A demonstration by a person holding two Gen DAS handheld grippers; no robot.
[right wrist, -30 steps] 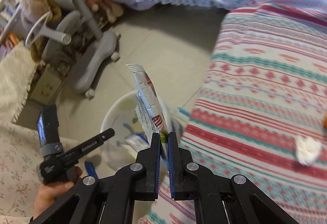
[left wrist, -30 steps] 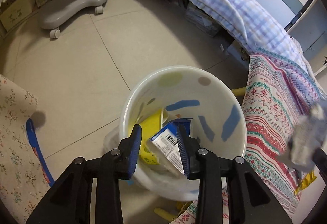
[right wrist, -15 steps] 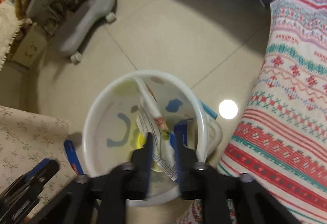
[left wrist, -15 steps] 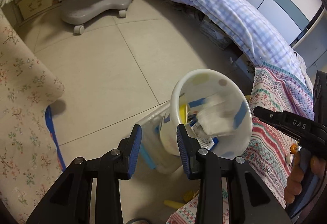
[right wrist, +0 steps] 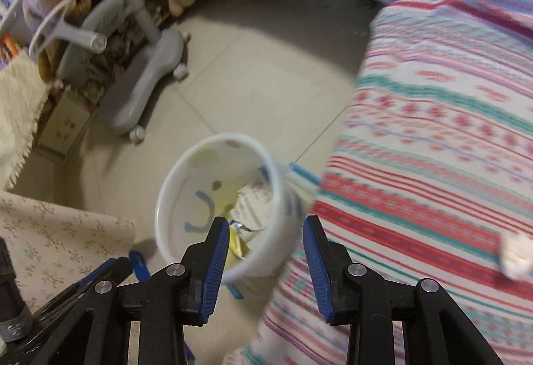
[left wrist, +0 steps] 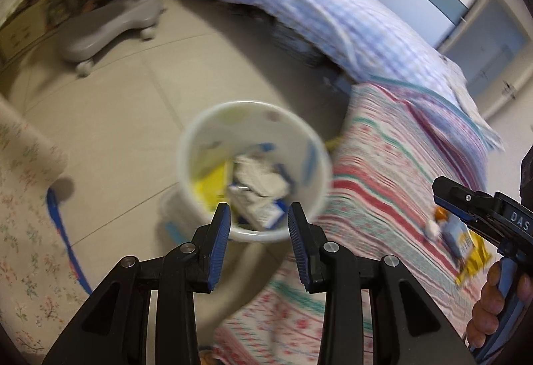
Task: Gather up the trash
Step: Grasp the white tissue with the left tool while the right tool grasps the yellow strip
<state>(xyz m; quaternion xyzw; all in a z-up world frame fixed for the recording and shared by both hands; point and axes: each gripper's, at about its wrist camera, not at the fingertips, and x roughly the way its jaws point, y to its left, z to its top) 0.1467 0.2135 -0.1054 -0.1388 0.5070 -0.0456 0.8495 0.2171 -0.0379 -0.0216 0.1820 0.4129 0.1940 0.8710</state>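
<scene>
Left gripper [left wrist: 258,233] fingers are standing apart, gripping nothing. Right gripper [right wrist: 266,260] fingers are likewise standing apart. Just beyond both, the white bin [left wrist: 186,148] is sitting on the floor [left wrist: 126,105] beside the striped bed [right wrist: 433,138], holding wrappers [left wrist: 256,181]. A white wad [right wrist: 516,253] is lying on the bed, right.

white trash bin [left wrist: 196,145] with coloured spots stands upright on the floor beside the bed, holding crumpled wrappers [left wrist: 256,180] and yellow packaging [left wrist: 210,188].
</scene>
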